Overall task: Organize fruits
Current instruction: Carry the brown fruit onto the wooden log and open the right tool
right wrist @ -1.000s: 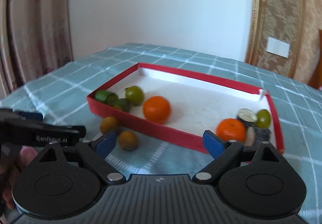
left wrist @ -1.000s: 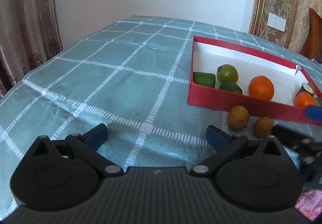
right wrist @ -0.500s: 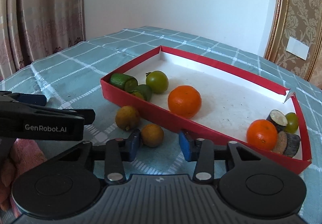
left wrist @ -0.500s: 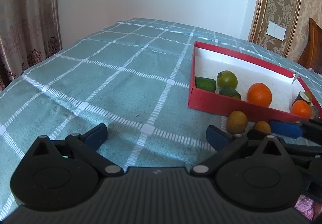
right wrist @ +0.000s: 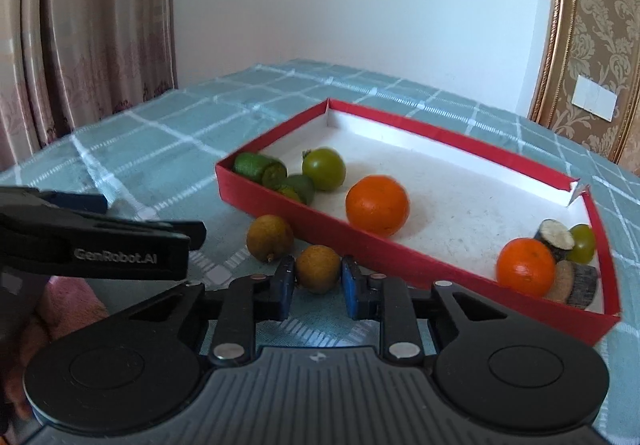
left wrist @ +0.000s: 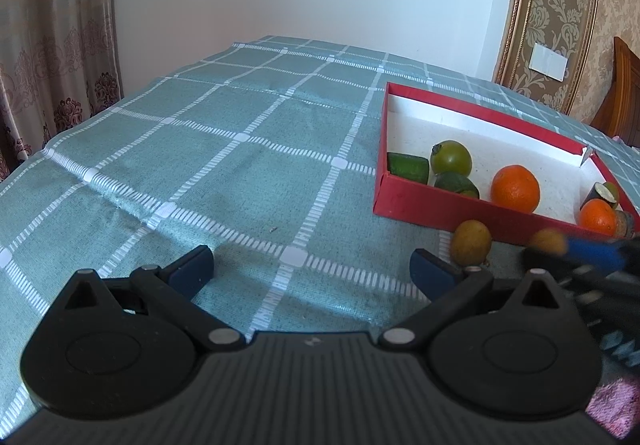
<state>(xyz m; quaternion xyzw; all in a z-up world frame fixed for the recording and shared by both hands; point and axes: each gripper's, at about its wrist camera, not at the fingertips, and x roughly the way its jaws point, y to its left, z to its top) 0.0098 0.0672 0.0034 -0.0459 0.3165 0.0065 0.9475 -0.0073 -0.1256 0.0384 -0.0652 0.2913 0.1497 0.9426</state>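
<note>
A red box [right wrist: 360,243] with a white floor lies on the teal checked tablecloth [left wrist: 224,173]. In it are two oranges [right wrist: 377,205] [right wrist: 525,266], a round green fruit [right wrist: 323,169] and green cut pieces [right wrist: 256,167]. Two small brown fruits sit on the cloth in front of the box's near wall. My right gripper [right wrist: 318,279] is shut on the nearer brown fruit [right wrist: 318,265], a blue pad on each side of it. The other brown fruit [right wrist: 269,237] lies just to its left, untouched. My left gripper [left wrist: 312,267] is open over bare cloth, holding nothing.
Dark cut pieces [right wrist: 558,239] and a small green fruit [right wrist: 582,243] crowd the box's right corner. Curtains [right wrist: 80,45] hang on the left, and a patterned wall with a white switch plate [right wrist: 594,97] is on the right. A wooden chair back [left wrist: 618,93] stands beyond the table.
My right gripper's jaws went from wide apart to closed around the nearer brown fruit, after it came closer to that fruit. The left gripper stayed put and open.
</note>
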